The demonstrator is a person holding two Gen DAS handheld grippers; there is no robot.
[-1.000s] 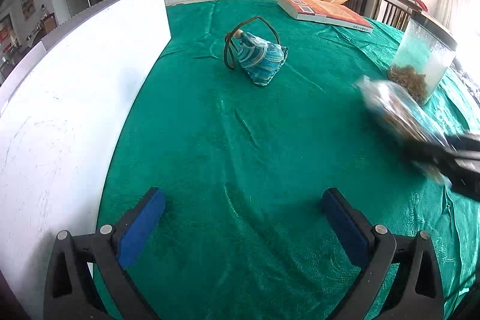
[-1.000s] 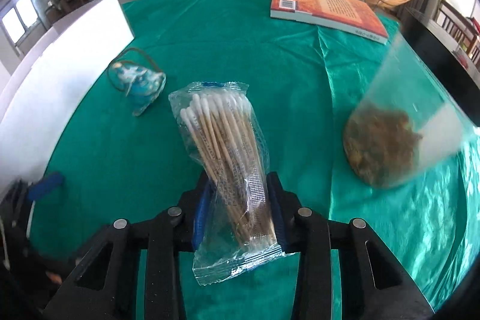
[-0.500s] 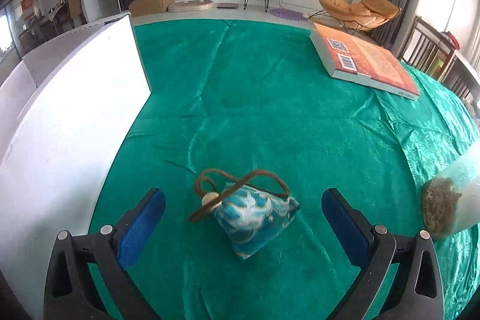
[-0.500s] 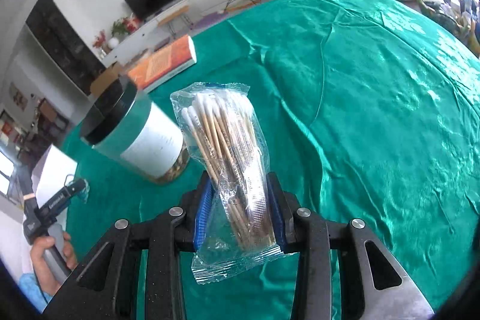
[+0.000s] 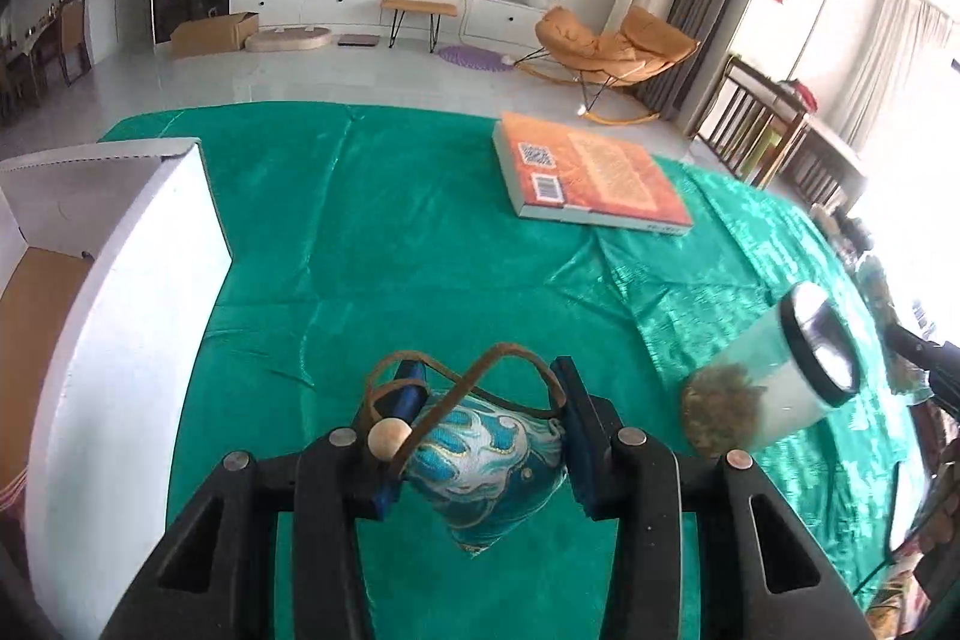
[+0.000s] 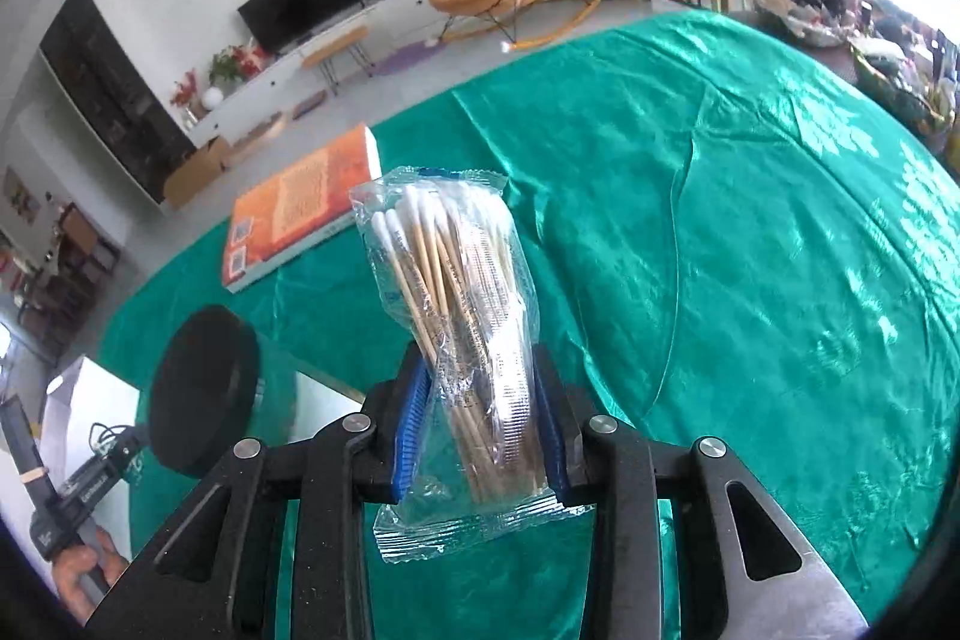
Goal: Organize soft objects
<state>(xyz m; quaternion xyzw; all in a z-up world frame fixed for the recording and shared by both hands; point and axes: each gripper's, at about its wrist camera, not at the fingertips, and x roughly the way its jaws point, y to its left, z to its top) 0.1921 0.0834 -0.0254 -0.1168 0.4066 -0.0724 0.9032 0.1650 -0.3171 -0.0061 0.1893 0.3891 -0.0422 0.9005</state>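
Observation:
My left gripper (image 5: 487,400) is shut on a small blue patterned fabric pouch (image 5: 486,460) with a brown cord loop and a wooden bead, held just above the green cloth. My right gripper (image 6: 480,400) is shut on a clear bag of cotton swabs (image 6: 456,316), held upright above the table. An open white cardboard box (image 5: 120,292) stands at the left in the left wrist view, and its corner shows in the right wrist view (image 6: 78,400).
An orange book (image 5: 594,178) lies at the far side of the green tablecloth (image 5: 360,232). A clear jar with a black lid (image 5: 774,382) and brown contents stands at the right; it also shows in the right wrist view (image 6: 204,388).
My left gripper moved forward to the pouch and closed on it. My right gripper swung right and away from the jar, with the swab bag still in it.

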